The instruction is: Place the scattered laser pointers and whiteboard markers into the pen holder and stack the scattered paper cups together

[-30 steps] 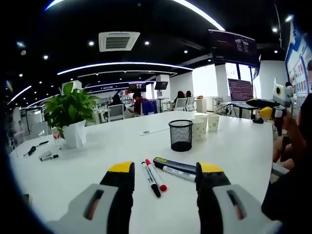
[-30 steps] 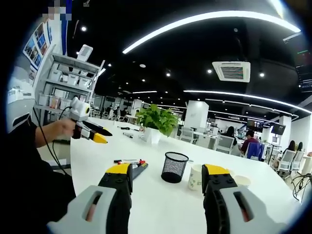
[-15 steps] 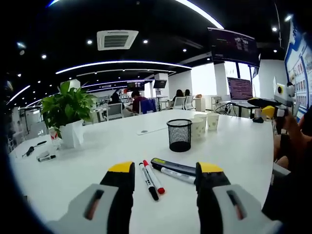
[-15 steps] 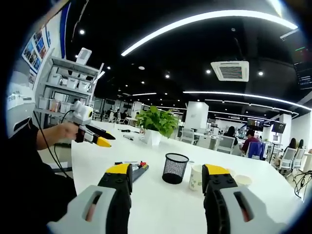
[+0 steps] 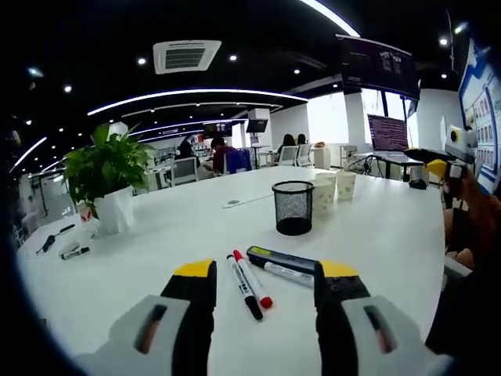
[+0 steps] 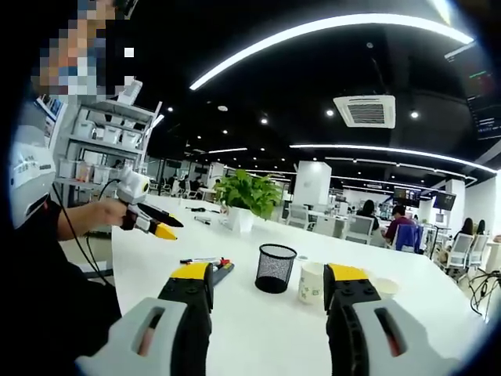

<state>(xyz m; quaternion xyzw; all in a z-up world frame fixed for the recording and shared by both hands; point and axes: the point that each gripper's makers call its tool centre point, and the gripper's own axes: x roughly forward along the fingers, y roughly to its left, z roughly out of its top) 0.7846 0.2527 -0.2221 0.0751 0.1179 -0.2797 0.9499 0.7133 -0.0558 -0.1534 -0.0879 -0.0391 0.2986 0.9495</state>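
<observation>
**Both grippers open and empty above the white table**

Our left gripper (image 5: 264, 282) hangs over the round white table (image 5: 376, 227) with its yellow-tipped jaws spread wide, gripping nothing. Between the jaws on the tabletop lie a black whiteboard marker (image 5: 244, 287) and a red-capped whiteboard marker (image 5: 252, 279), side by side, with a dark laser pointer with a yellow-green end (image 5: 282, 260) and a white-barrelled marker (image 5: 288, 273) just beside them. Farther out stands the black wire-mesh pen holder (image 5: 293, 207), and close behind it several white paper cups (image 5: 322, 196). A green potted plant in a white pot (image 5: 106, 182) sits well apart. Our right gripper (image 6: 268, 282) also has its jaws wide apart and empty; in its view the holder stands next to a cup.
</observation>
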